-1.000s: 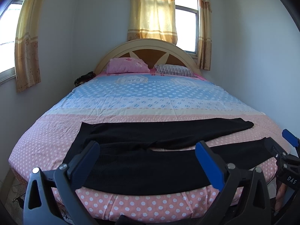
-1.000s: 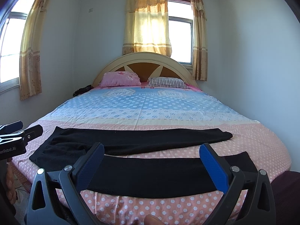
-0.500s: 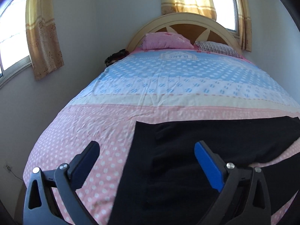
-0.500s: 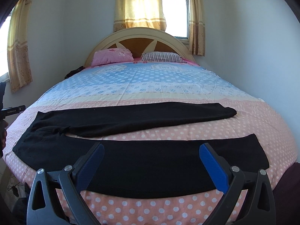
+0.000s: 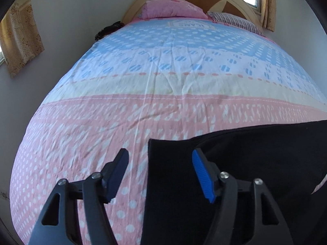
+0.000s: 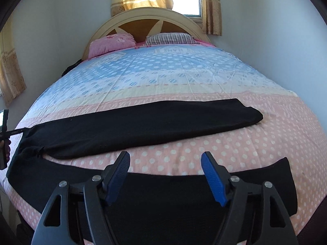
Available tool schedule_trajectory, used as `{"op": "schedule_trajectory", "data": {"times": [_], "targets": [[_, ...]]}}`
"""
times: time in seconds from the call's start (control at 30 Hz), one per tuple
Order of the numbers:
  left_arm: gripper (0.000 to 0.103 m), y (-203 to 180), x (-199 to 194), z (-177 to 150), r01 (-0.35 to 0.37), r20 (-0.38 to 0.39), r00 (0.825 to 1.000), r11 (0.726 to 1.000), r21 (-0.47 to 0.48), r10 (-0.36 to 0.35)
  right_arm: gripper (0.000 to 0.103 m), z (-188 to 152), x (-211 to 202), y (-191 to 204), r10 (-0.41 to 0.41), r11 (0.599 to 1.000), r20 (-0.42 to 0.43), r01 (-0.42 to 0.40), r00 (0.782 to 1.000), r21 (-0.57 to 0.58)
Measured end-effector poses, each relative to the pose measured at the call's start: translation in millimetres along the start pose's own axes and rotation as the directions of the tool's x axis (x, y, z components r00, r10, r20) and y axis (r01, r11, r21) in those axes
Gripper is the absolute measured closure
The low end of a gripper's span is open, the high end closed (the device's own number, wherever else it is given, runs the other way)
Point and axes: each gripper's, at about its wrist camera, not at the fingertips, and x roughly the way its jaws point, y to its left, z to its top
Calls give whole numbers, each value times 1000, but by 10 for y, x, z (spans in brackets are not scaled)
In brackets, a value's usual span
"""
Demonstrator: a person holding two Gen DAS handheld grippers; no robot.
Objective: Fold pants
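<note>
Black pants [image 6: 143,126] lie flat across the foot of the bed, waistband at the left, two legs spread apart toward the right. My left gripper [image 5: 160,172] is open, low over the waistband's far corner [image 5: 163,155], which sits between its fingers. My right gripper [image 6: 165,173] is open, just above the near leg [image 6: 184,200], with the far leg [image 6: 224,112] beyond it. The left gripper also shows at the left edge of the right wrist view [image 6: 5,130], by the waistband.
The bed [image 6: 173,75] has a pink, cream and blue dotted cover. A pink pillow [image 6: 111,42] and a striped pillow [image 6: 169,38] lie against the headboard. A dark object [image 5: 107,30] sits at the bed's far left. Walls stand close on both sides.
Both grippers have moved down and forward close to the pants. The left one swung left to the waistband corner. Both finger gaps have narrowed but stay open.
</note>
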Motion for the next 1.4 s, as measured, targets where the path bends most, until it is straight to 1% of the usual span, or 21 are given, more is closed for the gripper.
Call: {"op": "schedule_trajectory", "data": {"times": [0.03,0.07,0.1,0.17,0.33,0.47,0.57,0.63,0.73,0.83,0.9,1.0,1.03,1.07,1.1,1.13,1.17,1.2,1.3,1.4], "targets": [[42,-7,53,13,-2,-13,1000,1000,4,2,30,49,64,-73,-8,1000,-8,8,1000,10],[47,0,92,23,5,-24,1000,1000,4,-5,30,102,128,-156,-17,1000,-16,18,1000,22],[55,7,126,28,20,-32,999,1000,1,-20,30,157,191,-242,-26,999,-24,27,999,35],[65,33,163,32,66,-33,997,998,-8,-67,30,270,305,-442,-48,996,-35,50,998,68],[67,5,175,23,69,-4,998,998,11,-69,30,534,577,-1012,-112,981,-62,120,992,153],[68,45,216,90,85,2,996,996,5,-85,31,730,849,-1436,-136,964,-103,156,985,216],[68,23,220,105,71,4,997,997,22,-71,32,874,1064,-1643,-135,956,-135,165,982,244],[65,10,221,136,51,-1,999,998,31,-51,32,966,1208,-1733,-119,957,-150,154,981,246],[65,-8,235,168,39,-11,999,998,45,-39,32,1094,1448,-1795,-92,960,-172,133,981,247],[64,-35,241,170,31,-21,999,997,68,-30,32,1174,1707,-1824,-57,963,-217,112,975,247],[65,-28,242,172,42,-29,999,996,76,-40,32,1207,1846,-1820,-55,966,-233,111,971,232],[65,42,267,202,84,-44,996,995,47,-82,32,1211,2025,-1804,-53,970,-263,112,963,214],[66,68,276,199,102,-40,994,994,36,-101,37,1207,2072,-1796,-47,972,-270,107,962,211],[68,77,284,193,112,-39,993,993,31,-110,48,1203,2108,-1781,-49,973,-277,108,960,202],[71,66,281,182,115,-35,993,993,38,-113,62,1202,2124,-1762,-62,976,-279,117,958,184],[74,47,270,176,117,-27,993,992,53,-115,70,1202,2130,-1751,-67,977,-279,119,958,175],[86,21,260,165,126,-22,992,990,69,-125,81,1200,2130,-1751,-55,978,-280,108,958,180],[89,-9,245,151,135,-15,991,987,83,-134,86,1200,2115,-1757,-42,977,-277,97,960,189],[91,-92,212,136,102,8,995,986,133,-104,92,1192,2022,-1732,-45,979,-262,95,964,182],[92,-48,125,161,109,29,993,987,114,-113,93,1203,1823,-1657,-44,983,-212,80,976,168]]}}
